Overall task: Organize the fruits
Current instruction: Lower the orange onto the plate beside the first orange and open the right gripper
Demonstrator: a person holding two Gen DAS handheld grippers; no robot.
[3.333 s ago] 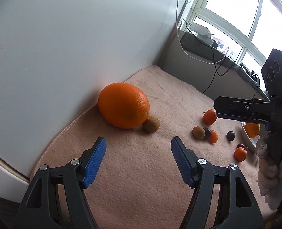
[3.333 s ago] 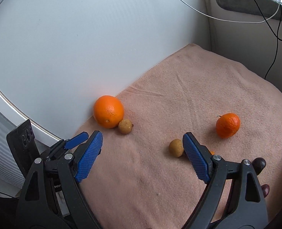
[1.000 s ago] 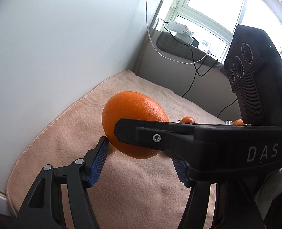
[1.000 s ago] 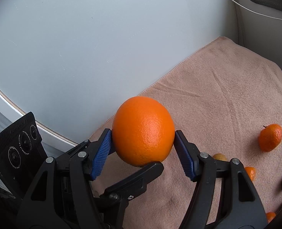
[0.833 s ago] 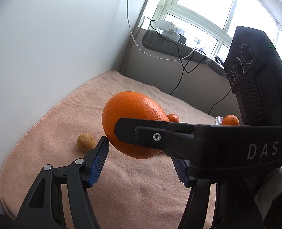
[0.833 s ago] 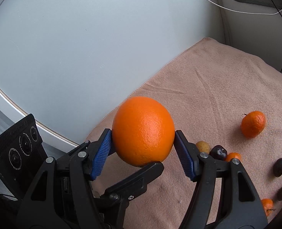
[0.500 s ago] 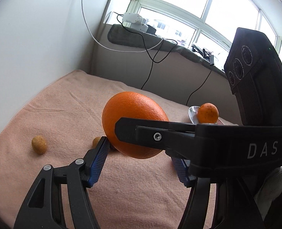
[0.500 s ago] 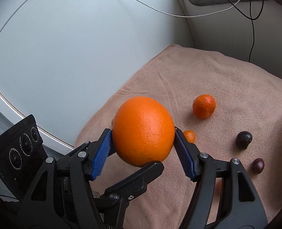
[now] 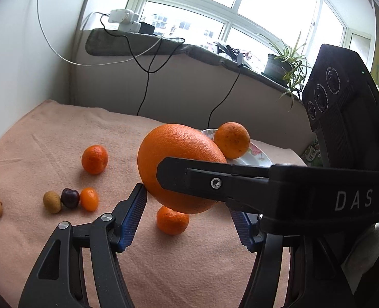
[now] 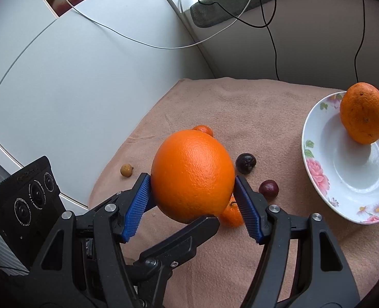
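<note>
The large orange [image 10: 192, 175] hangs above the peach towel [image 10: 266, 107], pinched between the blue pads of the right gripper [image 10: 193, 192] and also of the left gripper [image 9: 187, 213], whose pads press its sides from below. Behind it to the right, a floral plate [image 10: 315, 174] holds a smaller orange [image 10: 363, 113]; two dark plums [image 10: 245, 163] lie between.

Both hand-held grippers [image 10: 192, 200] (crossed) clamp inward.

Large orange [image 10: 192, 175]: off the cloth [image 10: 240, 107], lifted, clamped between both grippers, now carried near the plate [image 10: 318, 154]; wall-side spot vacated.
</note>
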